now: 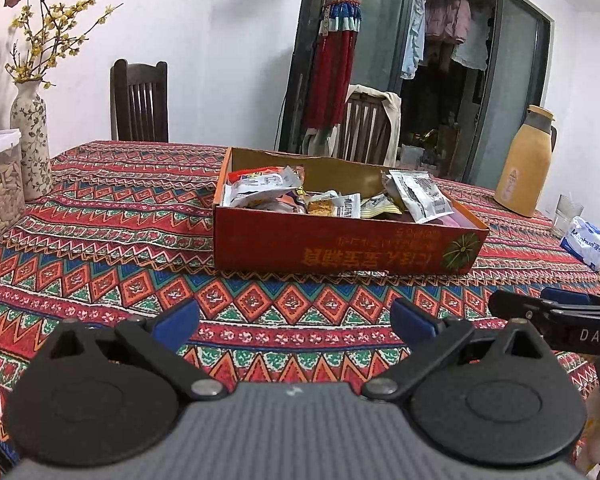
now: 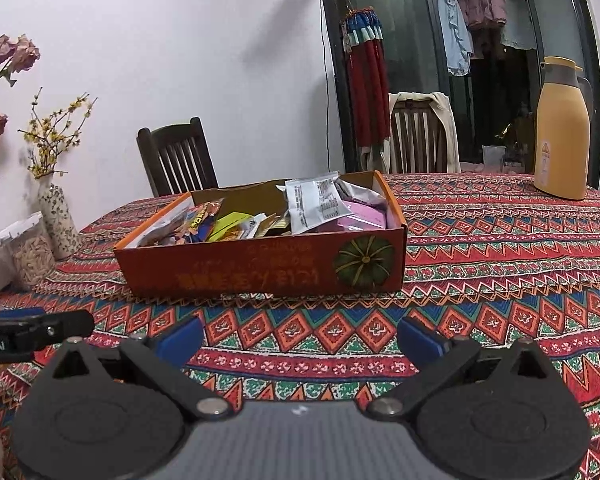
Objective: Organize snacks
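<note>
Left gripper (image 1: 294, 322) at bottom centre of left wrist view, blue-padded fingers spread wide, nothing between them. Right gripper (image 2: 300, 338) at bottom centre of right wrist view, likewise spread and empty. Both hover over patterned red tablecloth (image 1: 100, 216). Red cardboard box (image 1: 340, 246) sits mid-frame ahead of both, well apart from fingers, filled with snack packets (image 1: 260, 190); white packet (image 2: 316, 200) leans at its right end. Yellow thermos jug (image 2: 562, 132) upper right. Floral vase (image 1: 30, 136) far left.
</note>
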{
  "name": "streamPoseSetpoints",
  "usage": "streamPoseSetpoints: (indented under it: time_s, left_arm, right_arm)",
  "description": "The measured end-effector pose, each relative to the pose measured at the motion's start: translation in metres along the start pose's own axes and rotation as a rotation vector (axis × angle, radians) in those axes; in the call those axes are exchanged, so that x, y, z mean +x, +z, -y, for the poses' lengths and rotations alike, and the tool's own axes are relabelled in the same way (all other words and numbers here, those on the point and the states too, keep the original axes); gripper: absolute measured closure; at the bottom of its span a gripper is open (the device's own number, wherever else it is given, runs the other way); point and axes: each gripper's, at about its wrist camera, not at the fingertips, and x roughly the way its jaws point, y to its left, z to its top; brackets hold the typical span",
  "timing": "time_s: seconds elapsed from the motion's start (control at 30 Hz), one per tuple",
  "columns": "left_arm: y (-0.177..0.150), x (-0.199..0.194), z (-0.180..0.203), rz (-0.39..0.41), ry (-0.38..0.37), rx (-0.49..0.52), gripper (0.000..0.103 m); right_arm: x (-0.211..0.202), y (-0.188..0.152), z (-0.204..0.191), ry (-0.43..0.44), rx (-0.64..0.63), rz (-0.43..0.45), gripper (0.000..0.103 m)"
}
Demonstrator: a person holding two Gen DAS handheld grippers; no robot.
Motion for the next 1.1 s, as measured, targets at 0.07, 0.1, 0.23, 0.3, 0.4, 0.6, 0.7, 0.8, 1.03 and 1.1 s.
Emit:
streamPoseSetpoints:
  time_s: [0.07,0.1,0.23,0.3,0.4,0.6,0.7,0.8,1.03,1.1]
  left_arm:
    - [0.0003,0.0002,0.0003,-0.001,0.0,0.001,0.0]
    - [0.0002,0.0003,0.0003,-0.001,0.0,0.001,0.0]
    - [0.0004,0.0005,0.0004,-0.001,0.0,0.002,0.0]
    - [0.0004,0.0006,0.0005,-0.001,0.001,0.002,0.0]
    - [0.0005,0.001,0.0009,-0.003,0.0,0.004,0.0]
    - [0.0004,0.0012,0.001,-0.003,-0.002,0.003,0.0]
    - [0.0001,0.0008,0.0014,-0.002,-0.003,0.005,0.0]
    - [-0.0003,0.0007,0.0017,-0.003,-0.004,0.005,0.0]
    - [-0.0007,0.0009,0.0024,-0.003,-0.003,0.005,0.0]
    - [-0.0007,0.0008,0.0023,-0.003,-0.003,0.005,0.0]
  right_arm:
    - [-0.0001,-0.0003,-0.0001,0.0,0.0,-0.001,0.0]
    - [0.0003,-0.0004,0.0004,0.0,0.0,-0.002,0.0]
    - [0.0019,-0.0009,0.0013,0.0,0.001,-0.006,0.0]
    - [0.0019,-0.0009,0.0013,0.0,0.001,-0.006,0.0]
    - [0.0019,-0.0008,0.0013,0.0,0.001,-0.006,0.0]
    - [0.0018,-0.0007,0.0013,0.0,0.001,-0.006,0.0]
    - [0.0018,-0.0007,0.0013,-0.001,0.001,-0.006,0.0]
    - [0.002,-0.001,0.0017,-0.001,0.001,-0.006,0.0]
    - [0.0018,-0.001,0.0017,-0.001,0.001,-0.006,0.0]
    - [0.0018,-0.001,0.0017,-0.001,0.001,-0.006,0.0]
